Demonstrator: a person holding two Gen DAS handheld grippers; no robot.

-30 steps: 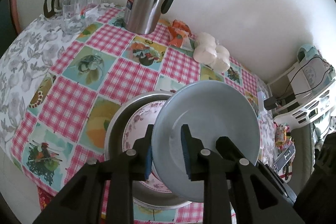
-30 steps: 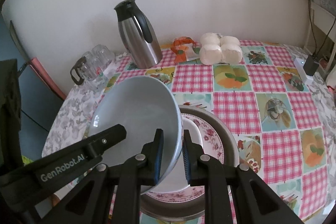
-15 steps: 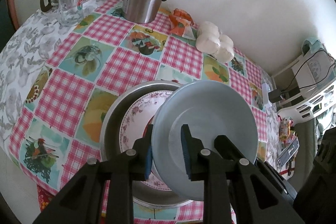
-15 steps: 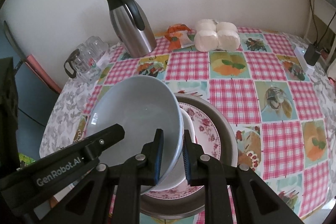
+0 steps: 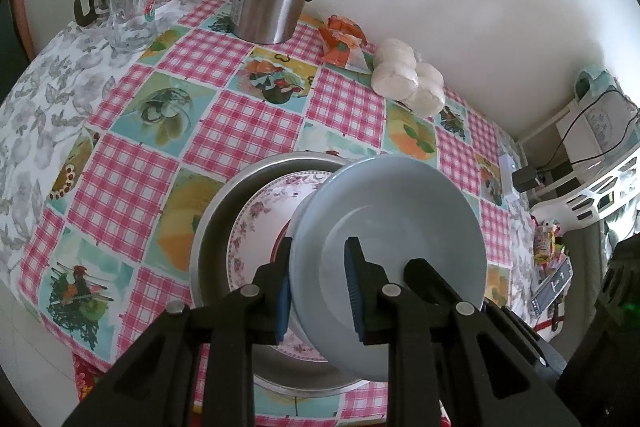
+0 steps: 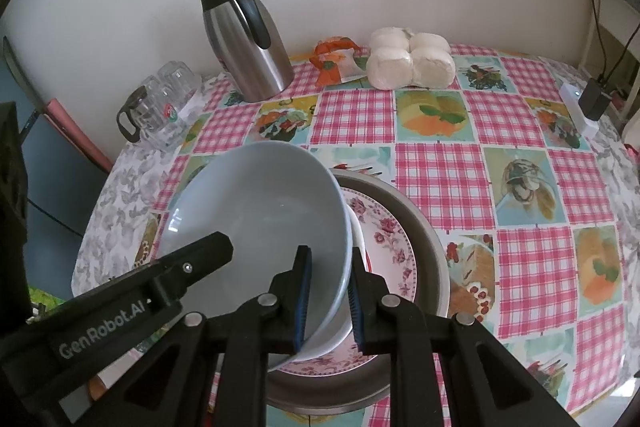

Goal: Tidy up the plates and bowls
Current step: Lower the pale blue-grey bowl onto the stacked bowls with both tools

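Note:
Both grippers hold one grey-blue bowl (image 5: 400, 227) by its rim, tilted over a stack. My left gripper (image 5: 320, 287) is shut on the bowl's near left rim, one pad inside and one outside. My right gripper (image 6: 329, 295) is shut on the opposite rim of the same bowl (image 6: 260, 211). Under it sits a white bowl (image 6: 358, 243) on a pink floral plate (image 6: 388, 239), inside a round metal pan (image 6: 432, 259). Whether the grey bowl touches the white one I cannot tell. The left gripper's finger (image 6: 208, 251) reaches in from the left.
At the back of the checked tablecloth (image 6: 440, 167) stand a steel thermos jug (image 6: 248, 39), glass cups (image 6: 164, 107), an orange packet (image 6: 332, 59) and wrapped white rolls (image 6: 408, 63). A charger and cable (image 6: 592, 99) lie at the right edge. White shelving (image 5: 592, 163) stands beyond the table.
Both grips on the grey bowl are unchanged. The bowl has drifted only slightly over the stack, and the table sits a little differently in both views.

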